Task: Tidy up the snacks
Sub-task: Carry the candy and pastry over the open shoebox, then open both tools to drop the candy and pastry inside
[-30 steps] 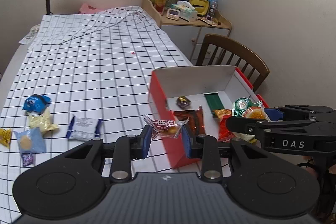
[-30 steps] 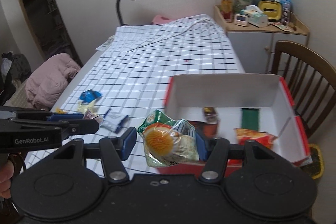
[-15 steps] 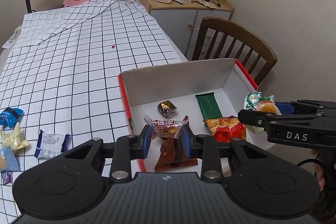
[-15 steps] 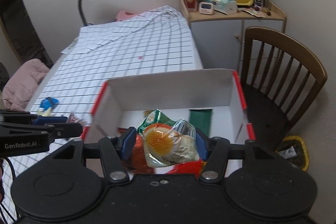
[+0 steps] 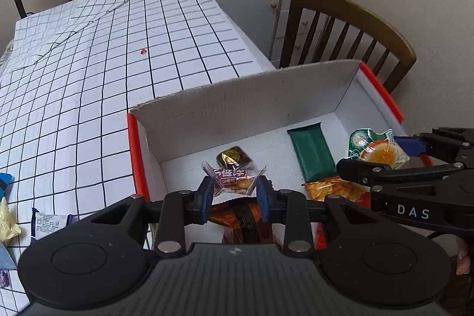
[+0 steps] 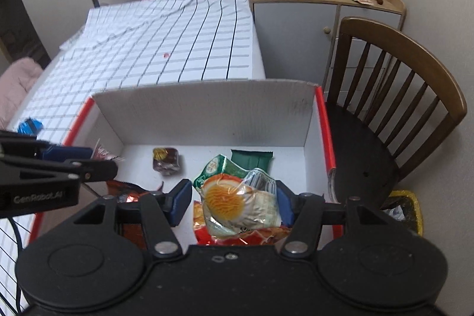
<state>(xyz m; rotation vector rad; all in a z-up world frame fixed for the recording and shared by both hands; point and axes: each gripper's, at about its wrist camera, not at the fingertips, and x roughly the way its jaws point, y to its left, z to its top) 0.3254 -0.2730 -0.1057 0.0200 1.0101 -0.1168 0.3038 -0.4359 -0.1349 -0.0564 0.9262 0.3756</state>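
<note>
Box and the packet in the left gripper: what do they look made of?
Box: looks like corrugated cardboard, matte white inside, red outside; fine ribbing shows on the back wall. Packet in the left gripper: thin clear plastic film, glossy, with crimped ends and a printed label.

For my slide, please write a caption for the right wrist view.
Right gripper holds a clear snack packet above the red-edged box.

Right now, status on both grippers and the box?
Left gripper shut on small clear-wrapped snack, right gripper shut on green-and-orange packet. Both over red box. Nothing blocking the drop.
</note>
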